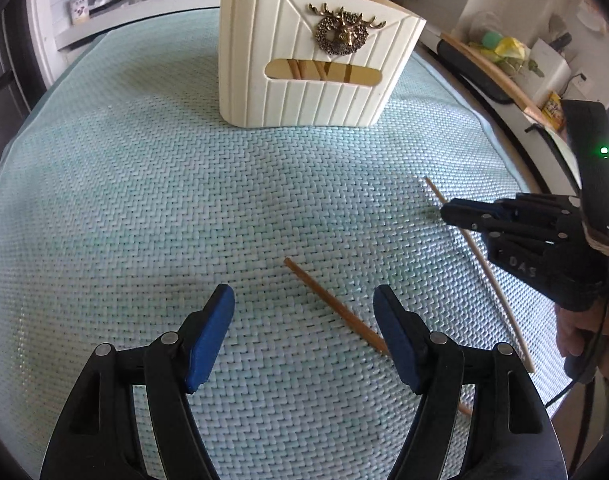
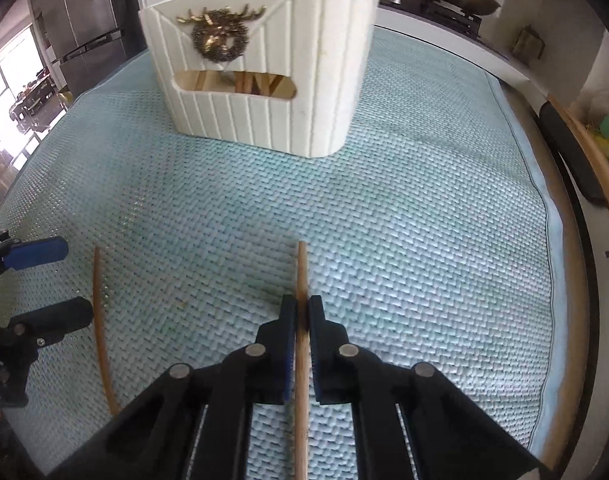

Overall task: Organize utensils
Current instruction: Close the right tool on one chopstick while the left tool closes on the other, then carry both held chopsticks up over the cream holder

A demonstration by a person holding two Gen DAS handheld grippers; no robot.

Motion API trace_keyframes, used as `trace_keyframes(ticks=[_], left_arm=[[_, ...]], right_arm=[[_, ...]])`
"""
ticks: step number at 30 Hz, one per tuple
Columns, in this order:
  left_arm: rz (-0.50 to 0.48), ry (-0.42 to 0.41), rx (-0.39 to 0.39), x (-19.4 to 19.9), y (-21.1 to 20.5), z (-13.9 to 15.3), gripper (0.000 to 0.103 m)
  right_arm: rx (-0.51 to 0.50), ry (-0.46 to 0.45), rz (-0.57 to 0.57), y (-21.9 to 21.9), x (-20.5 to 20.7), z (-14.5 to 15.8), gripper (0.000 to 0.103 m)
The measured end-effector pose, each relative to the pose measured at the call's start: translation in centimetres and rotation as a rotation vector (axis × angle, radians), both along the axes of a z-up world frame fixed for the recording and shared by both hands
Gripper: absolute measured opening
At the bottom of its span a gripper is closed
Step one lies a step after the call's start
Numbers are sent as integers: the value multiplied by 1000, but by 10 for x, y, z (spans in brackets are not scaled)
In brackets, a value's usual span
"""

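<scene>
Woven mat (image 1: 184, 200) covering the bench, broad bare weave lying before the cream utensil holder (image 1: 312, 68) near its far edge, left gripper (image 1: 304, 312) fingers spreading wide over the darker chopstick (image 1: 332, 304), right gripper (image 2: 303, 308) fingers clamping the pale chopstick (image 2: 302, 272) near the mat's right edge.

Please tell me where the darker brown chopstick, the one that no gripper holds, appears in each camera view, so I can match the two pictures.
Left wrist view: the darker brown chopstick lies on the mat at lower centre, running under the right finger of the open left gripper.
Right wrist view: it lies at lower left, beside the left gripper.
Shared landmark: the cream utensil holder with the deer emblem.
</scene>
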State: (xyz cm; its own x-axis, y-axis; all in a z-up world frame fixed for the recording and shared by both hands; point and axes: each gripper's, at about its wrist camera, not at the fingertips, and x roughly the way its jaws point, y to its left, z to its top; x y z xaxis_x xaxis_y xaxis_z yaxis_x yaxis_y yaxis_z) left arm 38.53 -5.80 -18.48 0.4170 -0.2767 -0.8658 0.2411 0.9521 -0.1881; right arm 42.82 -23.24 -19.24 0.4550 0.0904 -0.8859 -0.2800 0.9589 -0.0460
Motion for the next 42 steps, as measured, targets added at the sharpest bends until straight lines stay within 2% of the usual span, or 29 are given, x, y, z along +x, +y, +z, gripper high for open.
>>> trace_keyframes(ticks=[2,4,5,7,9,10,12,13,19,28,34,42], left_arm=[[14,20,16,4,-10,-6,71],[16,19,26,5,-18,-8,63],[12,8,42,5,-22,-8,56],[-8,0,48,6,-32,-8,29],[-26,-8,43,9,-39,-7,18],[-35,-7,35,11,-41,-5,15],[-51,0,-2,14,-42,-3,5],[-58,2,-18,16,-42,-1,3],[-88,-36,-100,11,-33,23,3],[-84,-120,-178,-8,1,79,3],[-64,-198,-195,-24,26,117,3],[-24,-291,-226,-36,45,155,3]], right_arm=[[35,7,-26,-14,-2,3,6],[74,9,-52,-30,-7,7,6],[94,7,-64,-37,-10,9,6],[132,14,-84,-50,-13,11,6],[175,28,-96,-57,-17,9,6],[198,39,-103,-61,-17,8,6],[245,54,-119,-69,-16,6,6],[277,59,-126,-73,-17,6,6],[388,35,-130,-83,-28,20,6],[465,-93,-107,-105,-63,77,7],[450,-206,-82,-92,-84,121,7],[397,-339,-39,-70,-98,156,7]])
